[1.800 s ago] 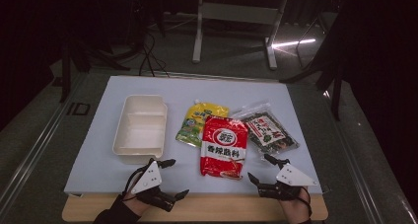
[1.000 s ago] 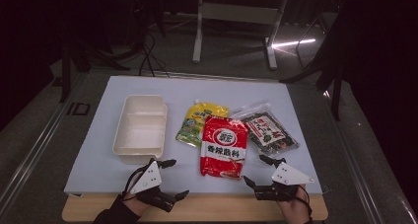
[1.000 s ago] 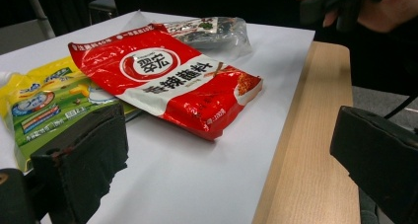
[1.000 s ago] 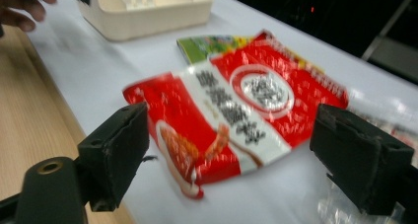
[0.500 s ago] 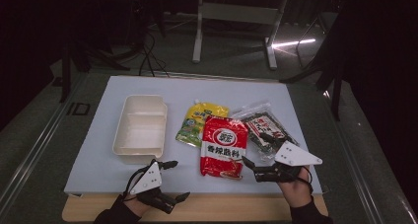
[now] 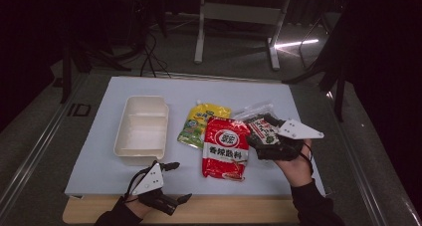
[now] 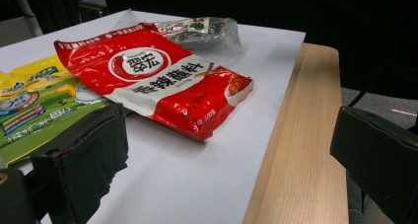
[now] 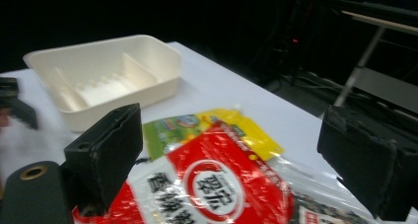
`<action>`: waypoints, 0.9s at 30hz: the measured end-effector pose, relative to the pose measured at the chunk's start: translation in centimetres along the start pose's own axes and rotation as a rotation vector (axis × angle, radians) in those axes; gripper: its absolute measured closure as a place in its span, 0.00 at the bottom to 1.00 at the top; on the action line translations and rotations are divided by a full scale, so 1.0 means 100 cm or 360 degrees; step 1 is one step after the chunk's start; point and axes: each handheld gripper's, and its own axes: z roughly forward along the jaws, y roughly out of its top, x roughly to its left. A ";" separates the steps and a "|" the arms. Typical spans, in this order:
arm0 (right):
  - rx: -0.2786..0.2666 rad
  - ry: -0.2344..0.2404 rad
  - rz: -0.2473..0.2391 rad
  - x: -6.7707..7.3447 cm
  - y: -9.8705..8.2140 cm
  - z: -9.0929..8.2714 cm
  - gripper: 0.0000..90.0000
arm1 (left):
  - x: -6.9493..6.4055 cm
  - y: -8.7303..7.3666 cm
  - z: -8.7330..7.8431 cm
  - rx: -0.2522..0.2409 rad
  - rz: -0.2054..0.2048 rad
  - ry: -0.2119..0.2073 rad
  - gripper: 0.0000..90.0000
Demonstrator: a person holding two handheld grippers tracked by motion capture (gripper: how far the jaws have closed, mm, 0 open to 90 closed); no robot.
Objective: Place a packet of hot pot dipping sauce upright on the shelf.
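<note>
A: Right, where is your right gripper [image 6: 260, 142] at this moment?

B: You have it over the dark seaweed packet [image 6: 262, 128] at the right of the white mat [image 6: 94, 151]; its grey plate points right, its jaws point left across the packet; whether they touch the packet, I cannot tell.

A: And the jaws?

B: Spread wide; in the right gripper view the two black pads [image 8: 109, 147] stand far apart with the red seasoning packet [image 8: 212, 189] lying between them below, nothing pinched.

A: Your left gripper [image 6: 175, 181]?

B: Low at the near edge, where the mat meets the wooden table edge [image 6: 239, 211]; jaws also wide apart and empty; its own view looks past them to the red packet [image 7: 157, 78].

A: How do the packets lie?

B: The red one sits in the middle; the yellow-green packet [image 6: 201, 124] is tucked partly under its left side, the seaweed packet just beside its right; the cream divided tray [image 6: 142, 129] stands apart at the left.
</note>
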 end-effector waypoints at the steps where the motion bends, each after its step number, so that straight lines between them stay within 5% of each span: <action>1: 0.0015 0.0001 0.0009 -0.003 0.000 0.002 0.11 | 0.000 0.000 0.000 0.0005 0.0003 0.0000 0.02; 11: 0.0142 -0.0050 0.0032 -0.036 0.000 0.028 0.18 | 0.000 -0.001 0.001 0.0013 0.0005 -0.0001 0.02; 27: 0.0368 0.0115 0.0126 -0.064 -0.018 0.070 0.26 | 0.000 -0.002 0.003 0.0030 0.0012 -0.0007 0.02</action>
